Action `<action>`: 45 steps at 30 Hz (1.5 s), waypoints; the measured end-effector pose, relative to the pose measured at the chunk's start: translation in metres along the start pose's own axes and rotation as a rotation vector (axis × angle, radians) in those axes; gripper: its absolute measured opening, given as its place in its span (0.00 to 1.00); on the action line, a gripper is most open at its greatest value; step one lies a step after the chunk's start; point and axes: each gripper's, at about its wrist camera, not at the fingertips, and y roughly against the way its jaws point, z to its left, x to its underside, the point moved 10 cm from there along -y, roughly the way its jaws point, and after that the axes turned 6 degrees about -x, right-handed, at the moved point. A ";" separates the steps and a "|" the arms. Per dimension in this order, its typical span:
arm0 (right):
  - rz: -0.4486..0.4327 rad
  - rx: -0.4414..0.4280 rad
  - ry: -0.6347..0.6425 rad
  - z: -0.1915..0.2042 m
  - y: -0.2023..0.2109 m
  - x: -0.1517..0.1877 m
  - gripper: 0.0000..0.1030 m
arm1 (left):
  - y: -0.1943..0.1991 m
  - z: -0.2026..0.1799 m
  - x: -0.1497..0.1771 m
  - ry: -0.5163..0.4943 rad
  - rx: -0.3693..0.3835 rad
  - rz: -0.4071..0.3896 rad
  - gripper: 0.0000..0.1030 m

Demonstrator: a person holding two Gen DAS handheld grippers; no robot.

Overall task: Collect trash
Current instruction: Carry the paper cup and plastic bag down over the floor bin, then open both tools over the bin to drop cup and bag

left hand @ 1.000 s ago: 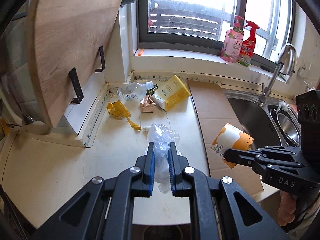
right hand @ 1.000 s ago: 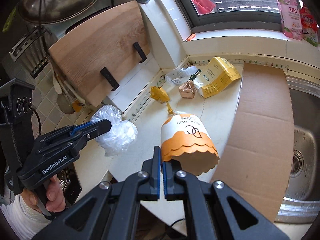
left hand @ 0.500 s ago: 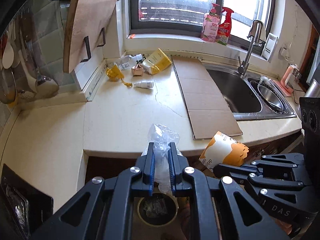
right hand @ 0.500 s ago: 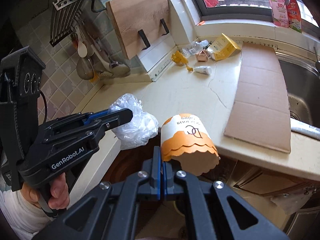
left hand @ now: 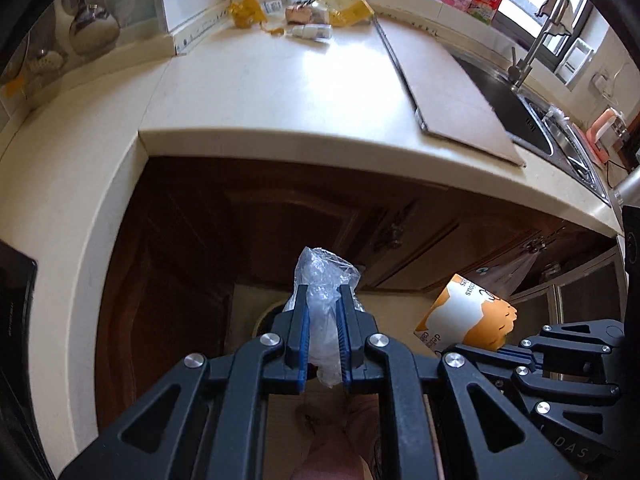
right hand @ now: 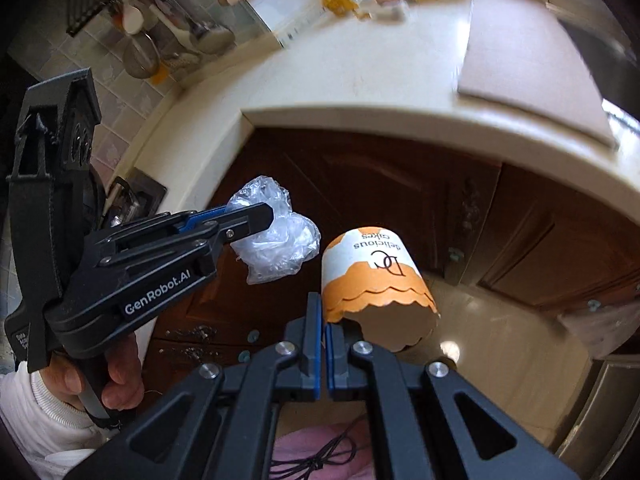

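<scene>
A crumpled clear plastic bag [left hand: 325, 304] is pinched in my left gripper [left hand: 322, 320], which is shut on it and points steeply down in front of the dark wood cabinets. Beneath it shows part of a round bin rim [left hand: 267, 314]. My right gripper [right hand: 323, 316] is shut on the edge of an orange-and-white paper cake wrapper [right hand: 372, 276], hanging just right of the bag [right hand: 280, 240]. In the left wrist view the wrapper [left hand: 466, 316] sits at the lower right. More trash [left hand: 304, 12] lies at the counter's far corner: yellow packets, a small bottle, a foil piece.
The cream countertop [left hand: 260, 92] juts out above both grippers. A flat cardboard sheet [left hand: 444, 92] lies on it beside the steel sink [left hand: 532, 120] and tap. Brown cabinet doors [right hand: 400, 200] stand ahead over a beige floor [right hand: 492, 340]. A hand [right hand: 116, 376] grips the left tool.
Both grippers have pulled back off the countertop and sunk below its front edge, tilting downward, each still carrying its piece. The cabinets and floor have come into view.
</scene>
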 end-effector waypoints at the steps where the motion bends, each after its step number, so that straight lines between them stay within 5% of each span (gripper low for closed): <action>1: 0.020 -0.003 -0.012 -0.006 -0.010 0.006 0.02 | -0.013 0.002 0.009 0.012 0.001 0.022 0.10; 13: 0.204 -0.006 -0.125 -0.100 -0.162 0.076 0.02 | -0.182 0.019 0.106 0.082 -0.031 0.206 0.10; 24: 0.345 0.015 -0.187 -0.158 -0.275 0.113 0.03 | -0.297 0.035 0.148 0.081 -0.039 0.311 0.11; 26: 0.354 0.004 -0.199 -0.162 -0.289 0.112 0.04 | -0.308 0.036 0.152 0.076 -0.034 0.330 0.12; 33: 0.411 0.022 -0.218 -0.180 -0.318 0.110 0.08 | -0.327 0.045 0.157 0.075 -0.026 0.357 0.46; 37: 0.404 0.045 -0.206 -0.182 -0.317 0.105 0.22 | -0.330 0.052 0.159 0.088 -0.030 0.371 0.47; 45: 0.391 0.087 -0.202 -0.176 -0.280 0.096 0.22 | -0.292 0.052 0.145 0.055 -0.049 0.376 0.47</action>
